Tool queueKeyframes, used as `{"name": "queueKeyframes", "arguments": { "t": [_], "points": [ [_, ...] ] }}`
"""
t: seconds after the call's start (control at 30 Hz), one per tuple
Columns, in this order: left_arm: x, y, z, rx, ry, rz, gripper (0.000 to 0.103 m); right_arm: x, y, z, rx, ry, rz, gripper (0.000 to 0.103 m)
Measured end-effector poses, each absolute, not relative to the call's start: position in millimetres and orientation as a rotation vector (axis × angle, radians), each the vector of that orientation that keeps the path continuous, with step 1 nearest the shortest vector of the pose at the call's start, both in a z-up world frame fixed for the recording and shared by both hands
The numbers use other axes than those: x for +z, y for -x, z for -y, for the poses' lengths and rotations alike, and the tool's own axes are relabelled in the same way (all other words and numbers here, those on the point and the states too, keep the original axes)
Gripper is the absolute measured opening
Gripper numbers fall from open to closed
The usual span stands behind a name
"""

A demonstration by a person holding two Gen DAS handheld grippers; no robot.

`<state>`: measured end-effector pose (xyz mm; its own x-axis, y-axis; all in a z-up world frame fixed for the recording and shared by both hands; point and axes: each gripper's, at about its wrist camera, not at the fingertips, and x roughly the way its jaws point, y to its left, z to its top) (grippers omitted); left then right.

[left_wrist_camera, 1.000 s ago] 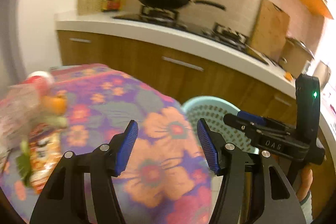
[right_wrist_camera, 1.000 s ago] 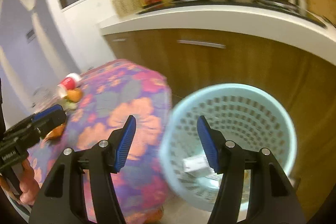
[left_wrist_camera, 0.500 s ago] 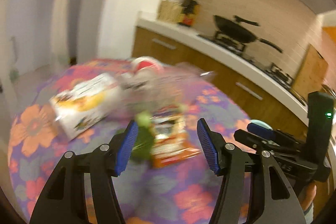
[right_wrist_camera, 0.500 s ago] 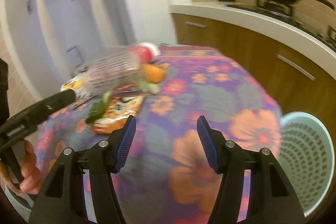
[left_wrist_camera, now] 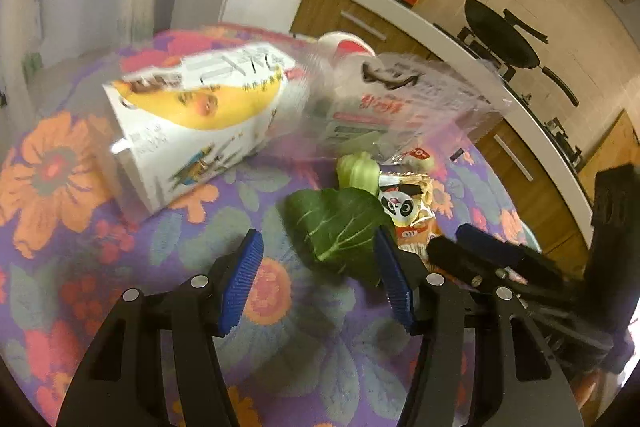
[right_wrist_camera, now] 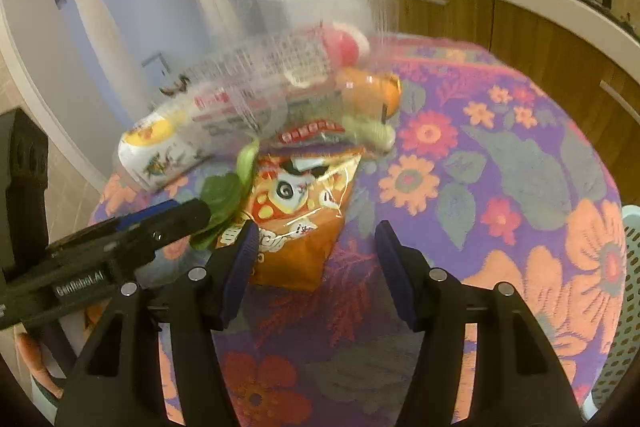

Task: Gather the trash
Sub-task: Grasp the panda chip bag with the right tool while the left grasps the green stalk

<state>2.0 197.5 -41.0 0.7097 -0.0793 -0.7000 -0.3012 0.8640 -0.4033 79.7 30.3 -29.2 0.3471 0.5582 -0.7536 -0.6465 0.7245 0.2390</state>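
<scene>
left hand-held gripper [left_wrist_camera: 318,281]: open, empty, aimed at leaf [left_wrist_camera: 340,227]
right hand-held gripper [right_wrist_camera: 314,267]: open, empty, lined up beside snack bag [right_wrist_camera: 298,223]
bench [right_wrist_camera: 500,163]: trash clustered for pickup

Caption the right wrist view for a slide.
Open right gripper above the orange snack bag on the floral tablecloth, left gripper beside it.

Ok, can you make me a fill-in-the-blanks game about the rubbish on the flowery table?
1. The snack bag with a panda face is coloured ____.
2. The leaf beside it is coloured ____.
3. Both tongs, left and right, hold ____.
4. The light blue basket stands ____ the table's edge.

Missing words: orange; green; nothing; beside
</scene>
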Motion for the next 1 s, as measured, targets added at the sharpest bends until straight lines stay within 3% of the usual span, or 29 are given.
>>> {"name": "queueKeyframes", "arguments": {
  "t": [0.07,0.13,0.17,0.37,0.43,1.0],
  "points": [
    [-42.5,-5.6,-196.8,0.135,0.515,-0.779,0.053,-31.8,-79.5,-33.2,0.799,0.116,-0.948,0.048],
    [-43.0,-8.9,-194.2,0.132,0.497,-0.784,0.050,-37.2,-81.4,-35.4,0.811,0.116,-0.984,0.033],
    [-43.6,-11.4,-190.8,0.131,0.482,-0.790,0.047,-38.4,-82.0,-35.0,0.815,0.114,-0.990,0.032],
    [-44.0,-14.1,-181.7,0.163,0.426,-0.805,0.019,-38.6,-84.9,-30.5,0.812,0.086,-0.993,0.017],
    [-43.9,-12.8,-180.8,0.179,0.415,-0.802,0.003,-37.7,-83.8,-29.8,0.810,0.088,-0.986,0.015],
    [-36.3,22.3,-157.6,0.043,0.354,-0.827,0.001,-18.1,-87.1,61.0,0.635,0.035,-0.932,0.012]
  ]
}}
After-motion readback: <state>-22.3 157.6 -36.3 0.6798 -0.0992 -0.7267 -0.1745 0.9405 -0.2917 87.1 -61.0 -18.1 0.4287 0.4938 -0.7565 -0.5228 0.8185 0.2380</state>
